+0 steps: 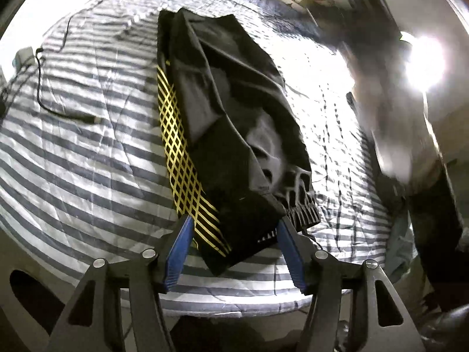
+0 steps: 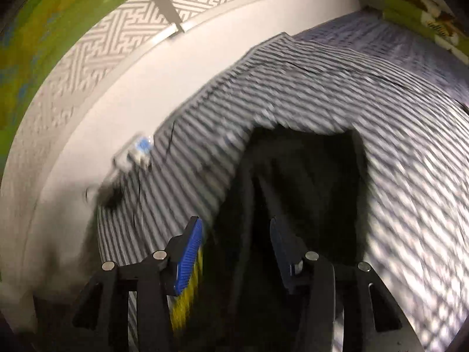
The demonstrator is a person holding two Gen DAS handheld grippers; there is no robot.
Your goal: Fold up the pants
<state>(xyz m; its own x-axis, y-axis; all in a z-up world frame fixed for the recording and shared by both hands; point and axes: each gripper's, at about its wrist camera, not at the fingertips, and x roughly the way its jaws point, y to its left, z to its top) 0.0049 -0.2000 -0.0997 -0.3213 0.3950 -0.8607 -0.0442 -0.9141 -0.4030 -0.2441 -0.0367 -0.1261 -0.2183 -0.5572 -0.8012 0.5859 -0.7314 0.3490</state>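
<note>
Black pants (image 1: 225, 111) with a gold lattice side stripe (image 1: 176, 146) lie lengthwise on the striped bed. Their ribbed waistband (image 1: 299, 202) is at the near right. My left gripper (image 1: 234, 223) is open and hovers over the near end of the pants, a finger on each side of it. In the right wrist view the image is motion-blurred. The pants (image 2: 299, 176) show there as a dark mass stretching ahead, with a bit of the gold stripe (image 2: 187, 293) beside the left finger. My right gripper (image 2: 234, 228) is open above them, holding nothing.
A grey-and-white striped bedcover (image 1: 88, 152) lies under everything. A black cable (image 1: 52, 108) with a plug rests on it at the left. A blurred person (image 1: 395, 117) stands at the bed's right edge, next to a bright light (image 1: 425, 61). A white wall (image 2: 96, 102) borders the bed.
</note>
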